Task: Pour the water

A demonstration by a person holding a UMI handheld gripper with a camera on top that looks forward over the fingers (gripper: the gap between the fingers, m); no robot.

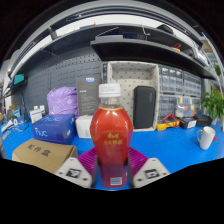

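A clear plastic bottle (111,135) of red drink with a white cap and a red label stands upright between my fingers. My gripper (111,168) is shut on the bottle's lower half, with the purple pads (88,160) pressed against both of its sides. The bottle's base is hidden below. A white cup (206,137) stands on the blue table (160,145) far off on the right side.
A tan cardboard box (42,153) and a blue box (53,128) lie left of the bottle, with a purple bag (62,100) behind them. A black speaker (144,106) and a potted plant (213,103) stand at the back right before a pegboard wall.
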